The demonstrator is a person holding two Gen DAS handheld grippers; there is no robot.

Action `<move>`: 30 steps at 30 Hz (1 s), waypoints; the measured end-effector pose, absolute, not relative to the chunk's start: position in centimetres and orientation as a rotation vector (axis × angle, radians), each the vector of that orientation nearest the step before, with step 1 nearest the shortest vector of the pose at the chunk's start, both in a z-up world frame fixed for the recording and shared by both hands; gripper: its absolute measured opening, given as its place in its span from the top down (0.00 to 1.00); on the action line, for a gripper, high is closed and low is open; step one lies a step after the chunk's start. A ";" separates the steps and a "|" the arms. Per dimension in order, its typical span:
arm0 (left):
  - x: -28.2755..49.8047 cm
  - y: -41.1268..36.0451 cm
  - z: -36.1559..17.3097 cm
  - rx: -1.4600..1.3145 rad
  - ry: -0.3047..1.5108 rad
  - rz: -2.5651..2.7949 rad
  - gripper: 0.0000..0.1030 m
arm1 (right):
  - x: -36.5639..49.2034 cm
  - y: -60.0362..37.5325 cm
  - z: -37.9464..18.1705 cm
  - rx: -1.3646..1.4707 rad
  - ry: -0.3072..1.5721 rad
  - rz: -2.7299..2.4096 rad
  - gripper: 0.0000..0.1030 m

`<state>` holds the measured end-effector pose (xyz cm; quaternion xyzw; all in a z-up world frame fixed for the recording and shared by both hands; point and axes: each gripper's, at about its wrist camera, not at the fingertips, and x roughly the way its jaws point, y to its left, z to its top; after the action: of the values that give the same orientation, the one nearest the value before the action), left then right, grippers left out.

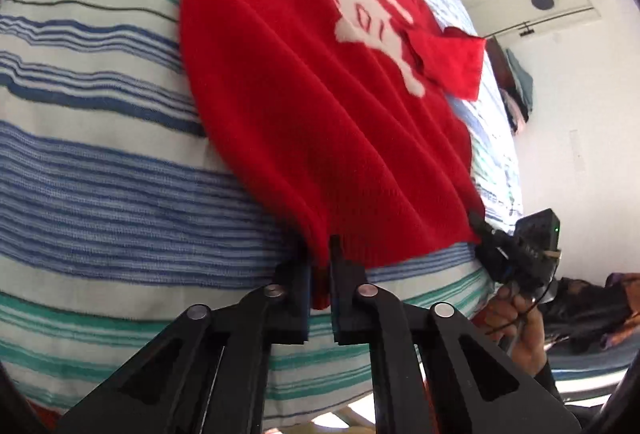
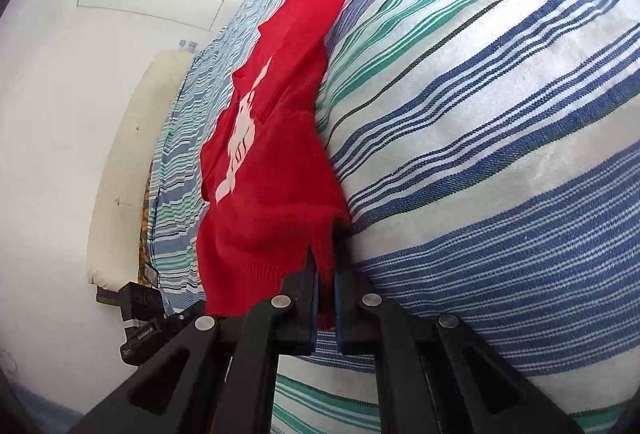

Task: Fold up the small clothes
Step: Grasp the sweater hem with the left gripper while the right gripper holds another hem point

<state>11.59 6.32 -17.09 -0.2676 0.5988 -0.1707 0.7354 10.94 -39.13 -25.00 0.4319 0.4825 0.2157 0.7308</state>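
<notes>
Both grippers are on the hem here. The left gripper [image 1: 320, 270] has its jaws pinched together on the bottom edge of the red sweater [image 1: 320, 106], and the right gripper [image 2: 325, 274] is clamped on that same hem at the other corner; you can see it at the sweater's far corner in the left view [image 1: 486, 230]. The sweater lies spread on the striped bedspread [image 1: 100, 174], white animal motif [image 1: 368, 22] up, one sleeve [image 1: 452, 62] flopped over the chest. Its long axis runs straight away from both sets of jaws, hem near, neck far, so neither hand is nearer than the other. My read: the fold wants the hem carried forward toward the neck, both hands level, or the knit skews
</notes>
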 end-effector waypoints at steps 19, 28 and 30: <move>9.1 6.0 -15.1 -0.196 1.462 -0.150 0.96 | 7.6 -33.0 -19.8 0.508 1.295 0.522 0.95; 8.8 6.8 -16.6 -0.190 1.501 -0.089 0.96 | 7.5 -32.1 -21.4 0.416 1.352 0.471 0.96; 8.9 6.4 -16.8 -0.173 1.494 -0.083 0.96 | 7.5 -32.1 -21.5 0.405 1.353 0.467 0.96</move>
<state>8.90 6.40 -16.83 -0.0787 0.6785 -0.0378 0.7294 7.49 -32.11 -21.47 0.1844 0.6158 0.2126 0.7359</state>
